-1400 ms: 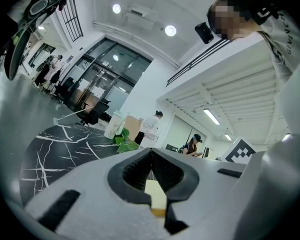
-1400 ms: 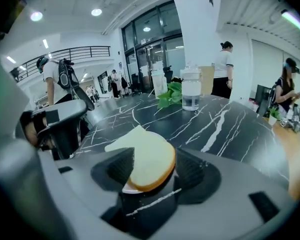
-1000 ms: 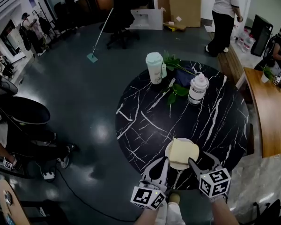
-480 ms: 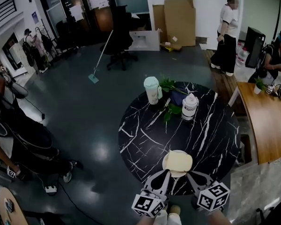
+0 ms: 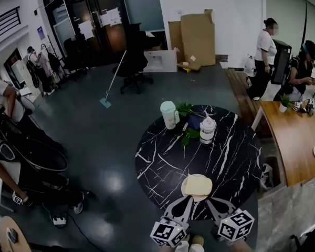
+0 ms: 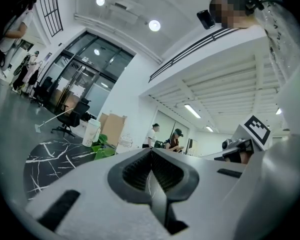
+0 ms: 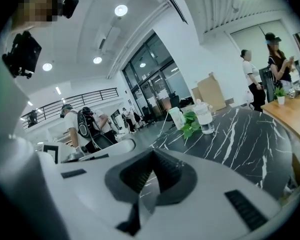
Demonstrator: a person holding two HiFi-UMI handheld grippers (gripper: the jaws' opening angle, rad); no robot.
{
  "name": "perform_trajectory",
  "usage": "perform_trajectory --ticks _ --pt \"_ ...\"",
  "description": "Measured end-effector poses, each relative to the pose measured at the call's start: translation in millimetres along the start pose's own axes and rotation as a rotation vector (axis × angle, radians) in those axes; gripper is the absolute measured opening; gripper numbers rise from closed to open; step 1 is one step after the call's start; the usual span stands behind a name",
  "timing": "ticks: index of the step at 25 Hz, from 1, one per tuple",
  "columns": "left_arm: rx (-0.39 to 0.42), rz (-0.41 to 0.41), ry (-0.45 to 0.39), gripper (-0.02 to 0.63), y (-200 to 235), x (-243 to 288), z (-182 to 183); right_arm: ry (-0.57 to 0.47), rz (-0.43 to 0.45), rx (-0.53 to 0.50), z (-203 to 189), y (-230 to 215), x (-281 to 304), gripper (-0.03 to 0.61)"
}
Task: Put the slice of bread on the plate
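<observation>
Drawn back from the plate (image 5: 184, 189) and lifted since earlier: left gripper (image 5: 188, 199) and right gripper (image 5: 209, 200), both clenched empty. On plate at table's (image 5: 163, 161) near edge, bread (image 5: 198, 185) lying flat. Likely light, soft, crumbly; best pinched gently at a crust edge.

Plate (image 5: 183, 188) mostly under bread slice (image 5: 198, 184), desk (image 5: 296, 140) cropped

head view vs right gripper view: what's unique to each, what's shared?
Head view only: the slice of bread lying on the plate near the table's edge. Right gripper view only: ceiling lights, and a close look at the right hand-held gripper, its jaws closed together with nothing between them. Both: the black marble table, pale green cup, clear bottle and plant.
</observation>
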State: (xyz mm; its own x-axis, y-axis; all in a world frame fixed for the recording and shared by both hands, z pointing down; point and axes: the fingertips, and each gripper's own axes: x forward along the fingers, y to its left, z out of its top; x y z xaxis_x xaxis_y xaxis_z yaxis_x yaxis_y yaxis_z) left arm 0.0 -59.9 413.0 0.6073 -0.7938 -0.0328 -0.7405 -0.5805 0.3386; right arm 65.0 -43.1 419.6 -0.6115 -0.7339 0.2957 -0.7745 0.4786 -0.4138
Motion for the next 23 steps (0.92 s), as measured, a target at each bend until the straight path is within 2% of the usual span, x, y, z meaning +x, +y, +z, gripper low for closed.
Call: perform_trajectory --ticks 8,23 --pt "0.021 -0.020 -0.004 0.006 -5 5 8 -0.062 -0.021 -0.010 19 -1 -5 0.008" --pt "0.017 -0.020 -0.010 0.006 -5 11 19 -0.104 -0.022 0.009 30 0 -9 0.008"
